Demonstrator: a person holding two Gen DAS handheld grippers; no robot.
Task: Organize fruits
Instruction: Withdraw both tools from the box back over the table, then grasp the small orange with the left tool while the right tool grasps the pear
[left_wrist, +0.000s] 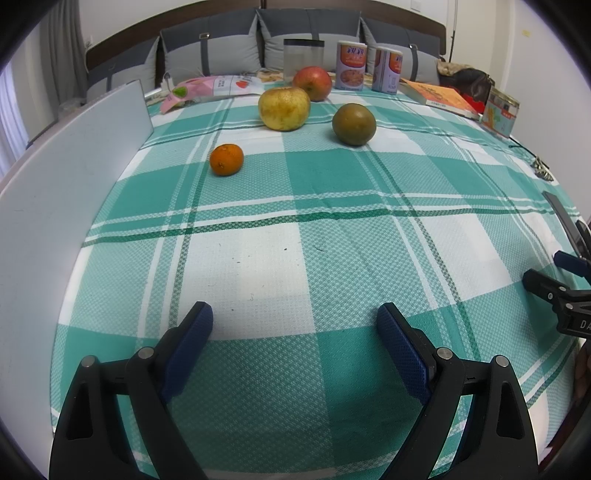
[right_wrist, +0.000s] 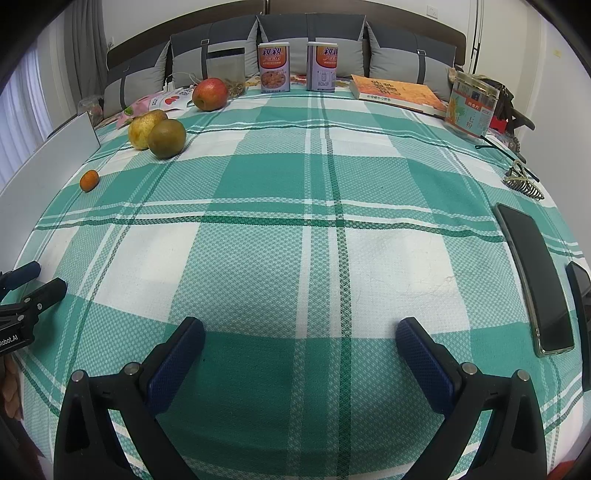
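Note:
Several fruits lie on the green-and-white checked cloth (left_wrist: 295, 236). A small orange mandarin (left_wrist: 226, 159) (right_wrist: 89, 180) is nearest. Behind it sit a yellow pear (left_wrist: 283, 109) (right_wrist: 142, 129), a greenish-brown round fruit (left_wrist: 354, 124) (right_wrist: 167, 138) and a red apple (left_wrist: 312, 83) (right_wrist: 209, 94). My left gripper (left_wrist: 295, 319) hovers open over bare cloth, well short of the fruit, with nothing between its fingers. My right gripper (right_wrist: 300, 334) is open too, over the cloth's near middle, and its fingers (left_wrist: 546, 290) show at the right edge of the left wrist view.
A white board (left_wrist: 74, 206) stands along the left edge. At the back are two cans (right_wrist: 273, 68), a clear jar (left_wrist: 303, 59), a snack bag (left_wrist: 218, 88), an orange book (right_wrist: 397, 92) and a tin (right_wrist: 471, 109). A phone (right_wrist: 535, 280) and a hair clip (right_wrist: 522, 184) lie right.

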